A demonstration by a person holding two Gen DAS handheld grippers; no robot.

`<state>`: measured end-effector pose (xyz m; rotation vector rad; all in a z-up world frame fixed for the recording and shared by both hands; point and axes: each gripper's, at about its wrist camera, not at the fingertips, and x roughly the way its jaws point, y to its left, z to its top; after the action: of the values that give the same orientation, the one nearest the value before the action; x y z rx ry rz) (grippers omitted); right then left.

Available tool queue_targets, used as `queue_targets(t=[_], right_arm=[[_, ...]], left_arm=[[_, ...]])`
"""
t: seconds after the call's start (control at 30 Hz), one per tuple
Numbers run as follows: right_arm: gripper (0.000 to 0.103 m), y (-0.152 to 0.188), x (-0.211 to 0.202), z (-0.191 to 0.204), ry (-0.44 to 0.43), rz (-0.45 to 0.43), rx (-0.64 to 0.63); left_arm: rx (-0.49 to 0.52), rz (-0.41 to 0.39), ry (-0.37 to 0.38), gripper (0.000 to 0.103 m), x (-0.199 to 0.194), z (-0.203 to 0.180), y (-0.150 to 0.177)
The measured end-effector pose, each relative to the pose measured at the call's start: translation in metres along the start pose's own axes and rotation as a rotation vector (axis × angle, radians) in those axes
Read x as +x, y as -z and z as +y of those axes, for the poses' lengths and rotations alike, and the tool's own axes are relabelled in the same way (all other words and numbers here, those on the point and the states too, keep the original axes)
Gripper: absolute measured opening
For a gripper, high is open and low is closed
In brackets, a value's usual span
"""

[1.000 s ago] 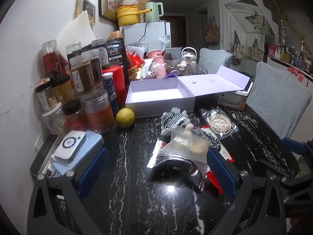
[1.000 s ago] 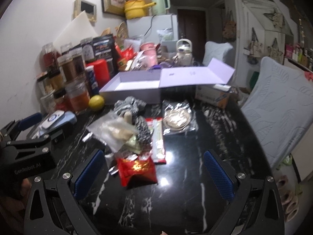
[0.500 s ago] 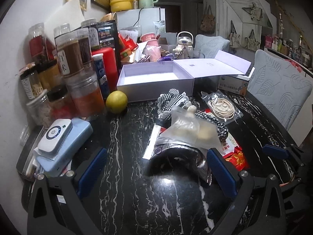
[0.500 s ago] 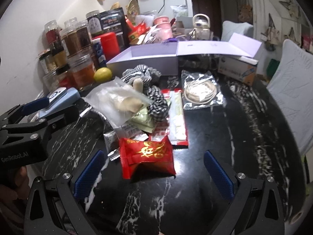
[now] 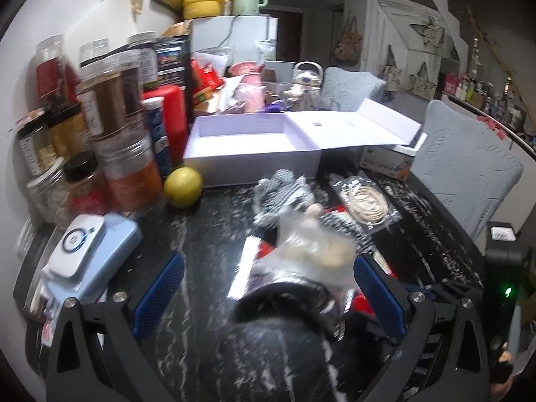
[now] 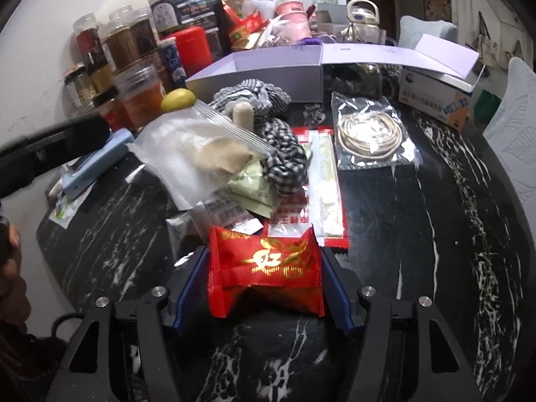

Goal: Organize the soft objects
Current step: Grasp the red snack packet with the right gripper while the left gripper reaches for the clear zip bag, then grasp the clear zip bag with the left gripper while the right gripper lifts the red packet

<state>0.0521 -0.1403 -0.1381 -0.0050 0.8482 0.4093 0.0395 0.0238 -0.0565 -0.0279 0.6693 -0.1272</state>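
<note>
A pile of soft packets lies on the black marble table (image 6: 418,234). My right gripper (image 6: 264,288) is low over the table. Its jaws are closing, and both blue pads touch the sides of a red snack packet (image 6: 264,268). Behind that packet lie a clear zip bag (image 6: 201,154), a green sachet (image 6: 254,187), a checked cloth (image 6: 281,147) and a long red-edged packet (image 6: 321,184). My left gripper (image 5: 268,284) stands open. A silver foil bag (image 5: 301,294) lies between its fingers, untouched, with the clear zip bag (image 5: 311,244) on top. An open lilac box (image 5: 251,164) stands behind the pile.
Jars (image 5: 127,174) crowd the left wall, with a lemon (image 5: 183,187) and a pale blue device (image 5: 83,254) in front. A bagged coil of cord (image 6: 368,134) lies right of the pile, a carton (image 6: 435,100) behind it. A grey-covered chair (image 5: 462,174) stands at the table's right edge.
My right gripper has sunk onto the red packet and its jaws have narrowed from wide open to the packet's sides. My left gripper has edged forward toward the silver bag.
</note>
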Motion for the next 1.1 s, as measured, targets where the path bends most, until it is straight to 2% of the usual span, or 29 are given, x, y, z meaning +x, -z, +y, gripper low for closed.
queue_targets(t=[0.07,0.13,0.5,0.6,0.73,0.87,0.97,1.0,1.1], right_arm=[[0.055,0.000,0.000,-0.002,-0.006,0.007,-0.002],[0.053,-0.001,-0.003,-0.008,-0.029,0.006,0.010],[0.053,-0.004,-0.032,-0.040,-0.025,-0.051,0.045],[0.053,-0.009,-0.036,-0.050,-0.025,-0.066,0.066],[0.053,-0.014,-0.033,-0.057,-0.027,-0.062,0.088],[0.053,-0.014,-0.029,-0.063,-0.029,-0.054,0.097],[0.053,-0.016,-0.026,-0.067,-0.030,-0.051,0.103],[0.053,-0.016,-0.025,-0.067,-0.029,-0.049,0.104],[0.053,-0.019,-0.022,-0.069,-0.029,-0.042,0.109]], left_arm=[[0.018,0.011,0.032,0.103,0.006,-0.008,-0.004],[0.035,0.025,0.046,0.103,0.014,-0.015,-0.007],[0.192,0.147,-0.008,0.103,0.066,-0.040,-0.008],[0.202,0.192,-0.017,0.103,0.079,-0.039,-0.005],[0.186,0.232,0.021,0.102,0.091,-0.034,-0.001],[0.162,0.187,0.036,0.064,0.087,-0.028,-0.001],[0.159,0.164,0.066,0.053,0.085,-0.026,-0.004],[0.161,0.161,0.074,0.053,0.085,-0.026,-0.005],[0.173,0.153,0.073,0.042,0.086,-0.025,-0.007]])
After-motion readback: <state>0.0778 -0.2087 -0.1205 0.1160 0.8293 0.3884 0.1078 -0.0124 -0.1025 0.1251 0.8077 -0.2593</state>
